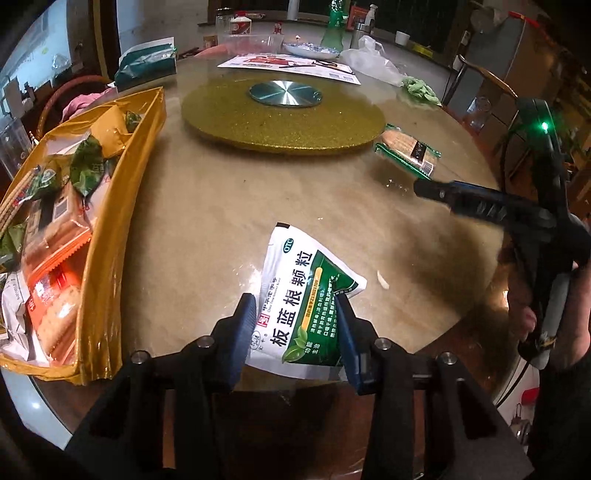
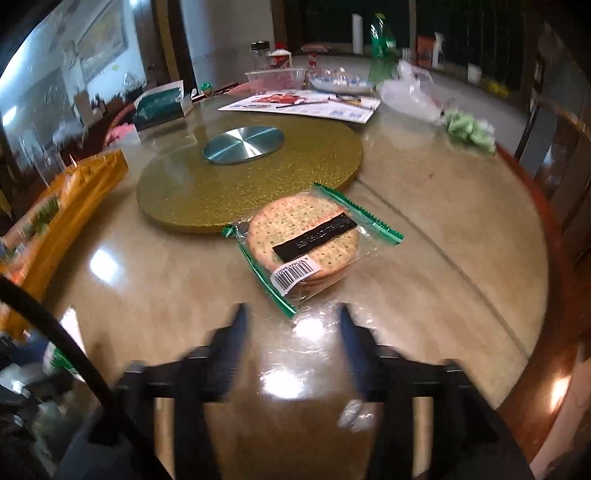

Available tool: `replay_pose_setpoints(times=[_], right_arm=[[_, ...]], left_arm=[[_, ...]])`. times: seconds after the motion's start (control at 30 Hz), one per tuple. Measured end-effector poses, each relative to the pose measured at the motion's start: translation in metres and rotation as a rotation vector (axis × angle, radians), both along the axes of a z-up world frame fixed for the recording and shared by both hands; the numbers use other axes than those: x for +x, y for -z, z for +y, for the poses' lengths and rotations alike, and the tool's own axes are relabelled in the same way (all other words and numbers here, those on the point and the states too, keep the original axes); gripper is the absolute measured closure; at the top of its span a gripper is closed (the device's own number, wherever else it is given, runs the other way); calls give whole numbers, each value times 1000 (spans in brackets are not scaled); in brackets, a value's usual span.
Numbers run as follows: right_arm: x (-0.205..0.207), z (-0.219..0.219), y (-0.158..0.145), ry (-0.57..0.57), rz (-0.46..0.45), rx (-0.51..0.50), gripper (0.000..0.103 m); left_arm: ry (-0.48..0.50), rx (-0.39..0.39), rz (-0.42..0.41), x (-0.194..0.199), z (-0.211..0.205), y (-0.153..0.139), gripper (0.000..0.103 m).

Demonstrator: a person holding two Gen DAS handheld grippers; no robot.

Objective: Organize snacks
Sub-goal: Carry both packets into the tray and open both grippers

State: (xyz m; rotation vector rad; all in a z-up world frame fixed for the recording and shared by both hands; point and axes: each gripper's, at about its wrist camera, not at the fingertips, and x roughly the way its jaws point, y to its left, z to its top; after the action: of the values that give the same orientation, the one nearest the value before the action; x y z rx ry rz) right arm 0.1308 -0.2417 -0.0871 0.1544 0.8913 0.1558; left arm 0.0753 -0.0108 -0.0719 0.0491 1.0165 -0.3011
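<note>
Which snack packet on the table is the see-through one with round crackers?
The cracker packet beside the gold turntable: clear wrapper, green edges. The white-and-green sachet isn't see-through.

Round marble-look surface (image 1: 229,229) with a gold glittery turntable (image 1: 280,118) in the middle and a shiny metal disc (image 1: 285,94) at its center. Past that there's a printed sheet (image 1: 288,64), a blue-and-white plate (image 1: 310,50), a green plastic bottle (image 1: 334,26) and a clear plastic tub (image 1: 251,42). Crumpled clear bag (image 1: 373,61) and a green cloth (image 1: 421,90) sit toward the right edge, and a teal tissue pack (image 1: 147,62) on the left. Wooden chair (image 1: 484,77) behind the rim.
</note>
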Motion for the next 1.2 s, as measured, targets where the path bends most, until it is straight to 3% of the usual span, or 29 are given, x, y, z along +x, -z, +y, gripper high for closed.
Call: replay_pose_setpoints(times=[0.17, 0.27, 0.33, 0.43, 0.57, 0.67, 0.83, 0.93, 1.2], right_arm=[[35, -26, -5, 135, 89, 248, 18], [60, -28, -5, 207, 136, 314, 17], [75, -16, -7, 229, 135, 244, 17], [85, 18, -6, 230, 131, 23, 17], [65, 50, -1, 150, 86, -155, 20], [32, 50, 1, 101, 61, -156, 26], [-14, 37, 5, 23, 0, -148, 27], [-33, 38, 2, -55, -27, -75, 27], [-42, 60, -12, -188, -51, 137, 27]], left_arm=[[-2, 10, -8, 0, 3, 0, 57], [-3, 13, -10, 0, 3, 0, 57], [-4, 18, -14, -1, 3, 0, 57], [-14, 30, -16, -4, 2, 0, 57], [-29, 31, -33, -6, 7, 1, 56], [-46, 31, -39, -8, 11, 0, 55], [-45, 58, -63, -7, 5, 1, 57], [-48, 53, -66, -6, 4, 0, 62], [-104, -118, -81, -19, 33, -29, 65]])
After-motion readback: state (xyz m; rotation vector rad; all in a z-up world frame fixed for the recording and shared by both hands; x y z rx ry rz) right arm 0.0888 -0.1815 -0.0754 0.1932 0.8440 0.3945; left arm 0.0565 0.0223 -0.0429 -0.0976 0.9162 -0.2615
